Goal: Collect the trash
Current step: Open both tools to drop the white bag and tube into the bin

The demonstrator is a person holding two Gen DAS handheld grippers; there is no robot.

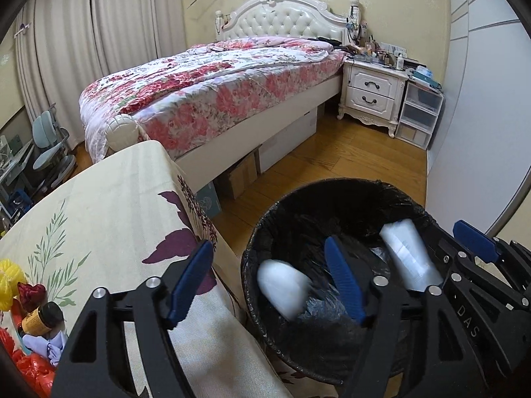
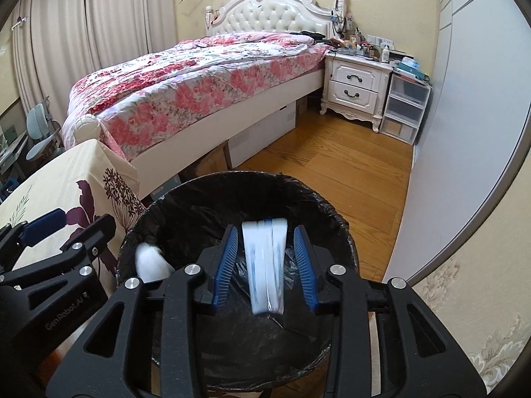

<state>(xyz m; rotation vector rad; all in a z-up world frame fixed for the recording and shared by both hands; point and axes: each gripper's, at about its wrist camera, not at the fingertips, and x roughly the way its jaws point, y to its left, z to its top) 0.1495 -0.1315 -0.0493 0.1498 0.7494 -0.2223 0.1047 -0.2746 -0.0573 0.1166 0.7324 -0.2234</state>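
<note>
A round bin with a black liner stands on the floor beside the table. My left gripper is open over the bin's left rim; a white crumpled piece, blurred, is between its fingers inside the bin. My right gripper is open above the bin; a white plastic packet with blue print, blurred, is between its blue pads without touching them. More trash lies on the table at the left: a small brown jar, red bags, a yellow net.
A table with a floral cream cloth is left of the bin. A bed stands behind, boxes under it. A white nightstand and plastic drawers are at the far right by a grey wardrobe. The floor is wood.
</note>
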